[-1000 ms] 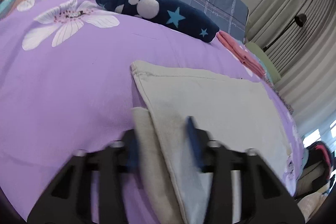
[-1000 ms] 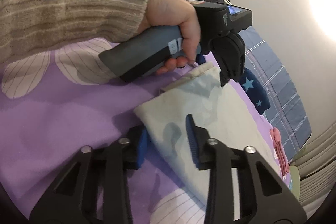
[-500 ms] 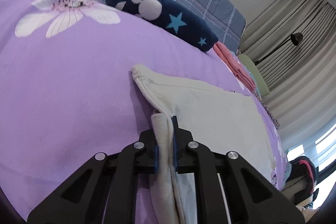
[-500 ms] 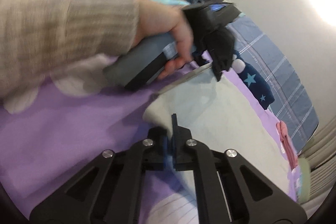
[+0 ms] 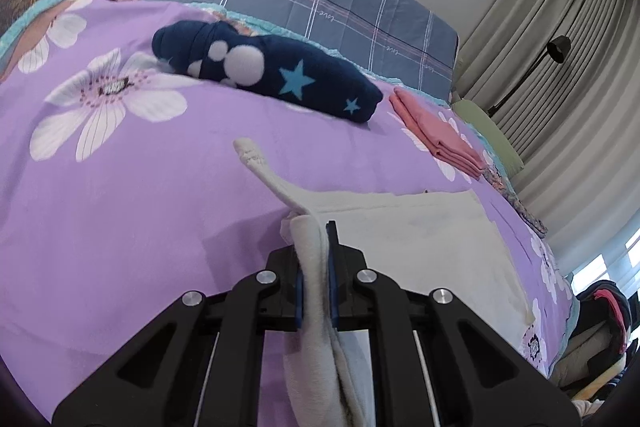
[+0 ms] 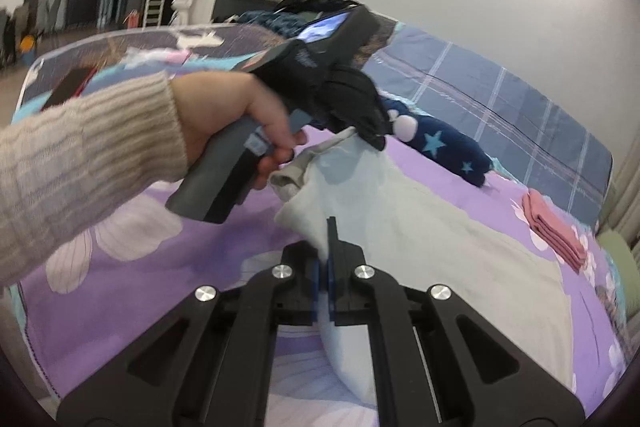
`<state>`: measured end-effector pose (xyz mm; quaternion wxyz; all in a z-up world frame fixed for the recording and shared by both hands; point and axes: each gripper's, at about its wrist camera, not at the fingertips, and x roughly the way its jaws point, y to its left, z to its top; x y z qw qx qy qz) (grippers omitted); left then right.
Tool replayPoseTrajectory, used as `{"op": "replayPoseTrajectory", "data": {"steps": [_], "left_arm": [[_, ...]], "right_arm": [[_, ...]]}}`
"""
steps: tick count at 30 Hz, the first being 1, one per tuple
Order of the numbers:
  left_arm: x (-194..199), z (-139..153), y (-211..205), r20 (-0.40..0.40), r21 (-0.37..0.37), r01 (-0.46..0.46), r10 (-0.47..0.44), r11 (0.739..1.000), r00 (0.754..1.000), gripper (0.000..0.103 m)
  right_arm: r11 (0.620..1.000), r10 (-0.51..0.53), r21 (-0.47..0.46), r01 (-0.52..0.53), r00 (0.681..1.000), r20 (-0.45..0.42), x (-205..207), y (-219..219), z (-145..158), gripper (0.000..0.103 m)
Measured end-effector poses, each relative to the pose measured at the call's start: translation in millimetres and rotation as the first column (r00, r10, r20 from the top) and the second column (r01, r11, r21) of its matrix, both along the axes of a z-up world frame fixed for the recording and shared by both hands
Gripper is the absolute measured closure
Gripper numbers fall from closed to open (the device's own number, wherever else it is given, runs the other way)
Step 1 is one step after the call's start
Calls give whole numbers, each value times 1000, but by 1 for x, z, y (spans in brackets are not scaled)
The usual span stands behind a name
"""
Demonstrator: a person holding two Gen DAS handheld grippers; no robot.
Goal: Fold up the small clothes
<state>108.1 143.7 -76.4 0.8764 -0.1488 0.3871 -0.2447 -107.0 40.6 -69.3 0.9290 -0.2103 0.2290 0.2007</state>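
Purple floral bedding (image 5: 132,195) covered the bed, and a cream garment (image 5: 420,243) lay spread across it, in front of a navy star-patterned bundle (image 5: 280,75). A folded pink cloth (image 5: 436,135) sat just right of that bundle, with a grey checked pillow (image 5: 320,3) behind it. The left gripper (image 5: 314,259) was clamped on a bunched edge of the cream garment, lifting it off the bedding. The right gripper (image 6: 323,259) pinched another edge of the garment (image 6: 440,247), fingers together on the fabric. A hand (image 6: 236,115) in a beige knit sleeve (image 6: 80,155) held the left gripper's handle.

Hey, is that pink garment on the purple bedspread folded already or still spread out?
Folded. The pink garment lies as a neat flat stack with layered edges showing, beyond the navy star garment on the bedspread.
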Motion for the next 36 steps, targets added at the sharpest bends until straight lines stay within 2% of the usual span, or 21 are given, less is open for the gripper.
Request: {"op": "replayPoseTrajectory", "data": {"steps": [8,20,27,32,36], "left_arm": [[-1,27,-34,18,46,-10,9,999,1000,95],[-1,58,-118,38,132,13,-18,991,999,95],[-3,63,-199,49,272,49,-65,961,997,95],[-2,61,-246,37,326,72,-89,943,995,95],[-2,57,-291,30,381,113,-134,918,990,95]], "right_arm": [[988,-66,140,66,998,-5,-1,-52,21,101],[953,-137,269,138,990,-22,-3,-131,30,101],[916,-206,341,211,977,-53,-6,-191,26,101],[880,-258,389,272,962,-91,-7,-234,19,101],[848,-297,424,317,948,-114,-9,-265,15,101]]}}
